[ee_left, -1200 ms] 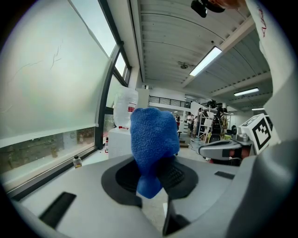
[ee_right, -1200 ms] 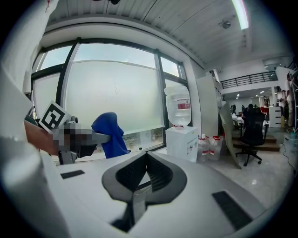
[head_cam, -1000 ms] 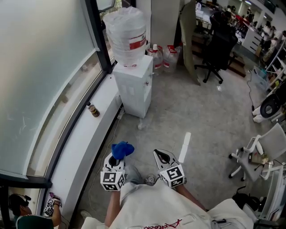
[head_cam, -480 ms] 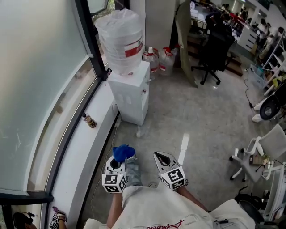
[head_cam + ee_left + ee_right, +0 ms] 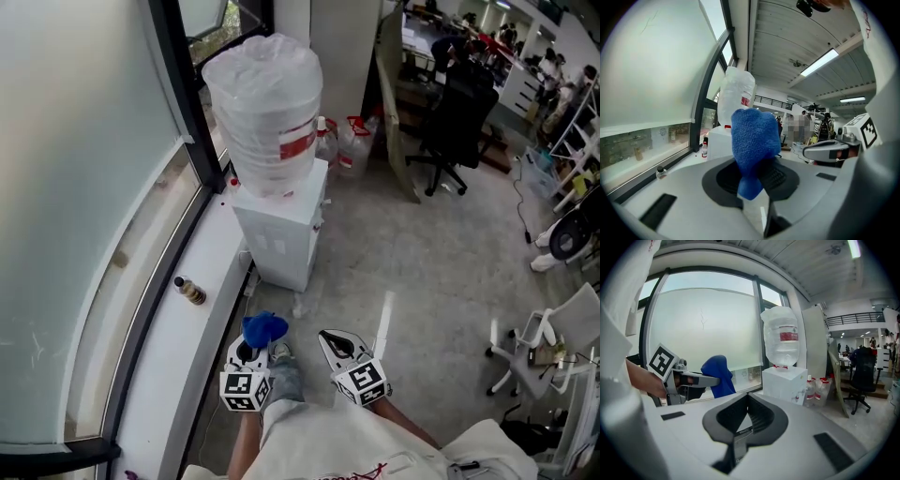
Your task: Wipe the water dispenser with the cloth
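Well to the left of the water dispenser point(image 5: 281, 239), a small brown bottle point(image 5: 190, 292) stands on the white window ledge point(image 5: 164, 366). The water dispenser is a white cabinet set against that ledge, and a big clear water jug point(image 5: 267, 108) with a red label sits upside down on top of it. In front of the dispenser, well apart from it, the left gripper point(image 5: 253, 349) has its jaws clamped on a bunched blue cloth point(image 5: 264, 328). The cloth sticks out past the jaw tips and is clear of the cabinet. Just right of that, equally short of the dispenser, the right gripper point(image 5: 336, 339) has its jaws pressed together and holds nothing. Behind the dispenser to its right, clear plastic bottles point(image 5: 342, 141) stand on the floor. Farther right is a black office chair point(image 5: 457, 117).
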A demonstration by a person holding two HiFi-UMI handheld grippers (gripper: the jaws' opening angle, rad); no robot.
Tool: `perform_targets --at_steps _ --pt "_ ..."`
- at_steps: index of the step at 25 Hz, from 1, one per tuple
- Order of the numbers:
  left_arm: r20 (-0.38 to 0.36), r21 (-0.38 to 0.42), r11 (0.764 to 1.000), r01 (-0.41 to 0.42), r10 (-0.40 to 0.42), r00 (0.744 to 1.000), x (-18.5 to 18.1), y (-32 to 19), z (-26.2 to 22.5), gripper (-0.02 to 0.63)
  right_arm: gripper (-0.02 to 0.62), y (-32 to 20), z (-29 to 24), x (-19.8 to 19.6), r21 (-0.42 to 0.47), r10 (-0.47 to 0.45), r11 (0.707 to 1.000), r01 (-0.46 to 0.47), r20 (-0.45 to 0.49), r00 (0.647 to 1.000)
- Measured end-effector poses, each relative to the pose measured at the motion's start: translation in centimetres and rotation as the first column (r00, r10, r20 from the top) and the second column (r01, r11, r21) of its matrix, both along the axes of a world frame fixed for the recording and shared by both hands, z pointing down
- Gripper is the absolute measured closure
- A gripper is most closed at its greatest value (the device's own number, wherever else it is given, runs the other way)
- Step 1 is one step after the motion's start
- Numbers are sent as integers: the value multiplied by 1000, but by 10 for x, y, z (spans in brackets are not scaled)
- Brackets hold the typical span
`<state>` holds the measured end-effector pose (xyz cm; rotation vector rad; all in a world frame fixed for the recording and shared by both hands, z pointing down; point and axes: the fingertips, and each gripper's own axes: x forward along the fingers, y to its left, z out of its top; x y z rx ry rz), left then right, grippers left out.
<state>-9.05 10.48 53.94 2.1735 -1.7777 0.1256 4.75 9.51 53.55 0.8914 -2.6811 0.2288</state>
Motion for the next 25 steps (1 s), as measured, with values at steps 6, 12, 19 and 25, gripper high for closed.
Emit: perform_targets --at_steps 6,12,19,25 --pt "-10 2 1000 -14 15 1000 -46 -65 -9 514 580 -63 -11 -45 1 15 1000 -15 -9 1000" --pt "4 16 999 -36 36 999 -92 -131 -26 514 580 -125 -26 -85 11 49 999 -49 0 999" --pt "29 8 997 -77 77 997 -124 -180 -25 514 580 -159 -26 -104 2 106 994 -106 5 994" --pt "38 -13 996 -87 87 995 -130 -201 -20 514 580 -177 -20 -104 -25 135 991 -134 16 991"
